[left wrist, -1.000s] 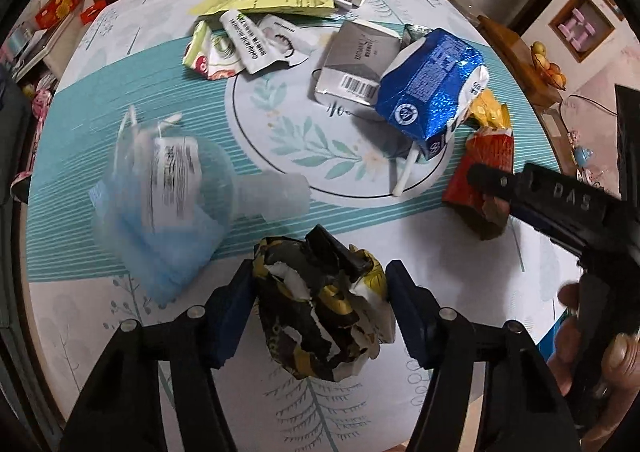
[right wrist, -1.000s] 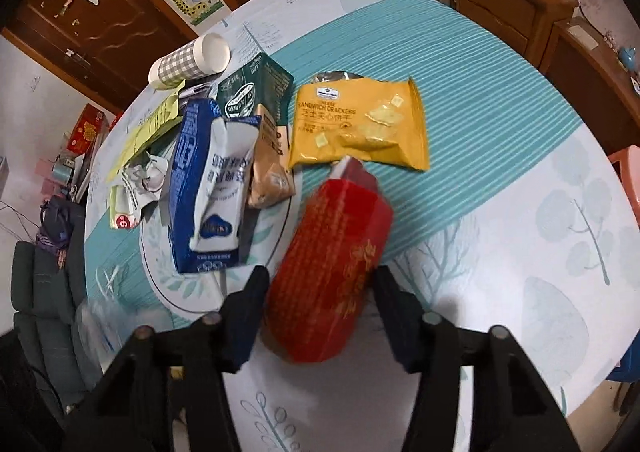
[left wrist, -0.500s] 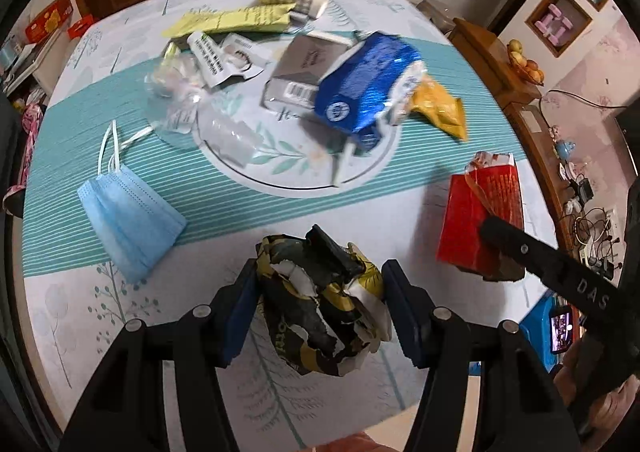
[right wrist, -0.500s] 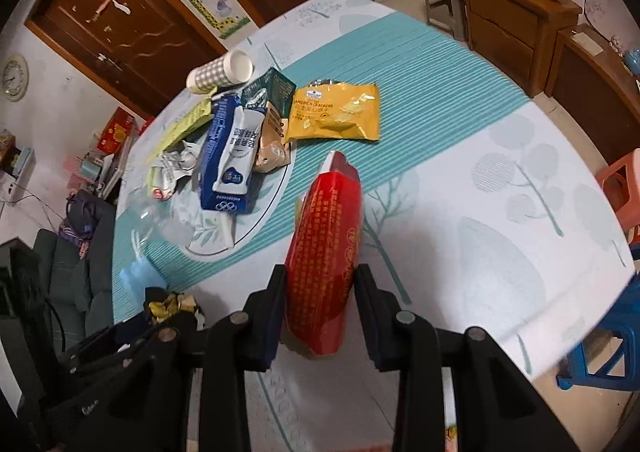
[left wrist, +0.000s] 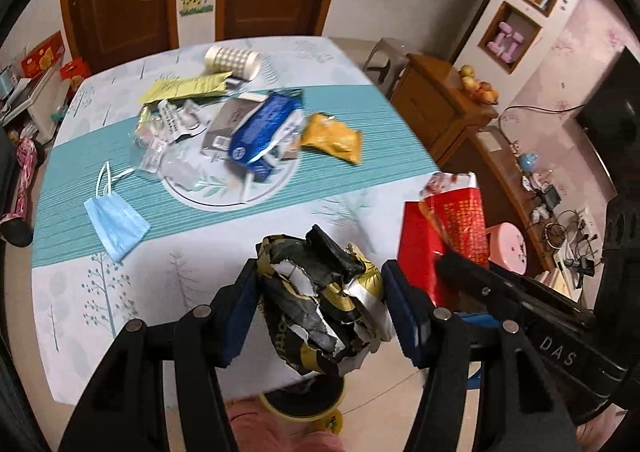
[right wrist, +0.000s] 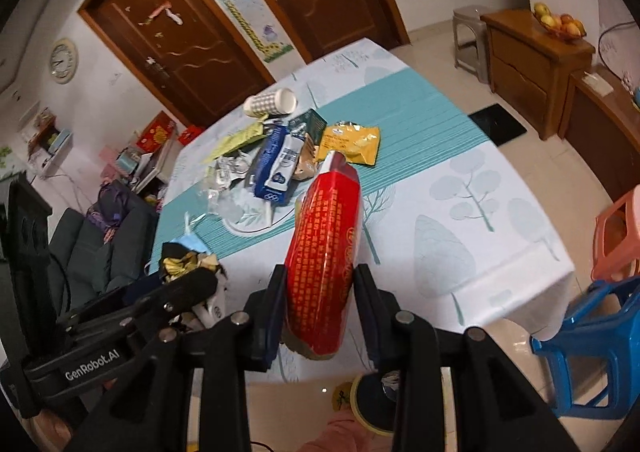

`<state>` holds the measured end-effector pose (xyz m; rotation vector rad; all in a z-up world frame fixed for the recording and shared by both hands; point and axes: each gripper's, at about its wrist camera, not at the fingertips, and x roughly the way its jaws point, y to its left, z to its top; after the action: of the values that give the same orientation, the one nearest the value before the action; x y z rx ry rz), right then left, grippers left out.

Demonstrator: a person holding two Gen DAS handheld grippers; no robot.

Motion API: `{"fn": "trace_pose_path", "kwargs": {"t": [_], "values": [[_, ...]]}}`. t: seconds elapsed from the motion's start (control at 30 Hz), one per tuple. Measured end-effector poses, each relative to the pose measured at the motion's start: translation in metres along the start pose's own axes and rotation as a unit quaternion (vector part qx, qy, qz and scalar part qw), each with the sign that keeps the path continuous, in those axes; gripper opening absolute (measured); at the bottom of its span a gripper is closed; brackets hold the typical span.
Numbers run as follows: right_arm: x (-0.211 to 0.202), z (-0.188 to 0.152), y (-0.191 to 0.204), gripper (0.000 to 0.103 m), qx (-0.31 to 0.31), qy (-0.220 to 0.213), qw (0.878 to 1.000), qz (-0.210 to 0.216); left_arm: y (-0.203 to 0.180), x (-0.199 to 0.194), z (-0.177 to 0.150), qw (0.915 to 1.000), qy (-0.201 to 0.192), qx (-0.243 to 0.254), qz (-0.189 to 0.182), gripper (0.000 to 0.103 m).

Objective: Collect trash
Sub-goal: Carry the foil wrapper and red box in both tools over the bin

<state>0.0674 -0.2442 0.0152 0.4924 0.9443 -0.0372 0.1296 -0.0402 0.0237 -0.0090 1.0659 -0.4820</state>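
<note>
My left gripper (left wrist: 318, 304) is shut on a crumpled black and gold wrapper (left wrist: 320, 300), held above the table's near edge. Beside it, my right gripper (right wrist: 320, 300) is shut on a red snack bag (right wrist: 326, 252) that stands upright between the pads; the same red snack bag (left wrist: 444, 240) shows at the right of the left wrist view. More trash lies mid-table: a blue carton (left wrist: 262, 131), a yellow cracker packet (left wrist: 332, 137), a blue face mask (left wrist: 116, 221), a checked paper cup (left wrist: 232, 59) and several small wrappers (left wrist: 168, 123).
The table (left wrist: 100, 312) carries a teal and white cloth. Below its near edge on the floor sits a dark round thing with a yellow rim (left wrist: 304, 400). A blue plastic chair (right wrist: 592, 336) and an orange stool (right wrist: 616, 240) stand at the right. Wooden cabinet (right wrist: 536, 63) behind.
Both grippers have lifted and pulled back towards the near table edge with their loads. The red bag went from lying on the table to held upright. The pile looks farther away.
</note>
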Motion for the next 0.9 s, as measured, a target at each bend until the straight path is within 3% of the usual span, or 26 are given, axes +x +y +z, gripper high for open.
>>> {"fn": "trace_pose_path", "kwargs": {"t": [0.33,0.67,0.9], "values": [[-0.045,-0.039,-0.029,0.033,-0.022,0.005,1.0,0.005,-0.056,-0.02,-0.056,0.9995,-0.013,0.026,-0.01,0.059],[-0.039,-0.1,-0.078,0.033,0.019,0.052,0.998,0.002,-0.075,0.005,-0.123,0.9975,0.052,0.047,-0.007,0.059],[-0.006,-0.157,-0.104,0.033,0.039,0.102,0.994,-0.013,-0.076,0.032,-0.164,0.9927,0.091,0.078,0.011,0.059]]}}
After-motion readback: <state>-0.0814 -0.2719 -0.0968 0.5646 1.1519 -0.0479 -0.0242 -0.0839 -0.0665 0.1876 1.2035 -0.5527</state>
